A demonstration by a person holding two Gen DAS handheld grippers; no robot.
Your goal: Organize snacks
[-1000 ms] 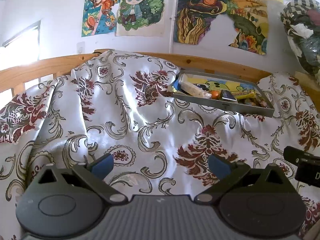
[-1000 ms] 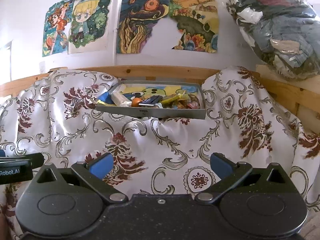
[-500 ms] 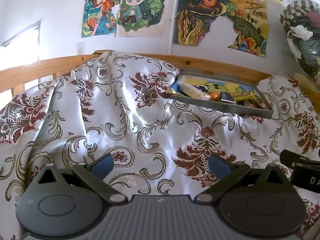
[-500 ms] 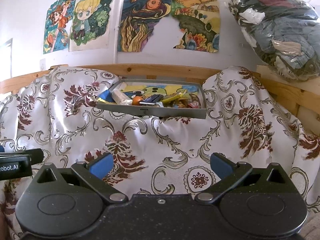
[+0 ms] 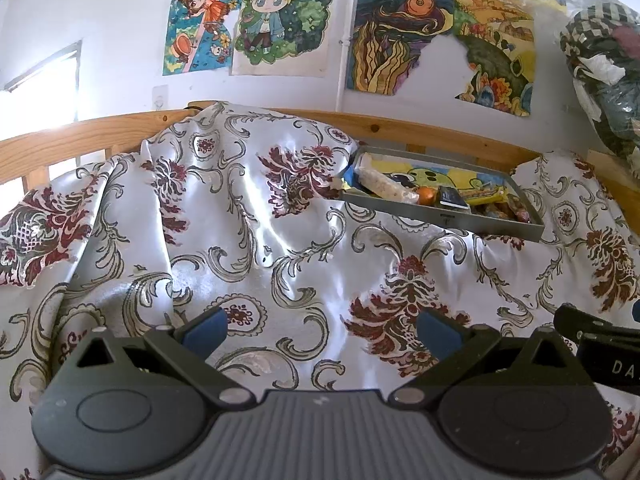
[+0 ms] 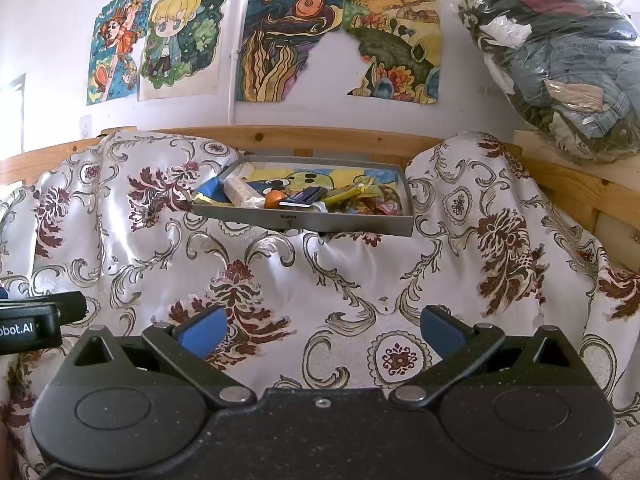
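Here, both claws are released and carry nothing: your left claw (image 5: 322, 330) and your right claw (image 6: 320, 330) each show blue pads spread wide at the bottom of the frame, above the patterned cloth (image 6: 280, 272) and well apart from the work. The task's thing, a shallow grey tray (image 6: 304, 222) heaped with snacks (image 6: 320, 196), sits at centre frame in the right wrist view and at centre right in the left wrist view (image 5: 440, 216), perched on draped cloth just in front of a wooden rail (image 6: 320, 138).

Risk, judged from this pose: the tray rests on soft, folded fabric rather than a firm surface, so pressing down on one rim or tugging a wrapper sideways would probably tip it or slide it toward the near drop of the cloth. The packets overlap, so a wide claw may catch two at once. The round orange item (image 6: 273, 199) would likely roll if its neighbours shift.

Orientation: the tray's long axis runs left to right across the right wrist view, its long near wall facing you almost square on. In the left wrist view that axis slants from upper left to lower right. A pale wrapped bar (image 6: 240, 192) lies at the tray's left end, its length angled from upper left toward lower right; which end is its front cannot be told.
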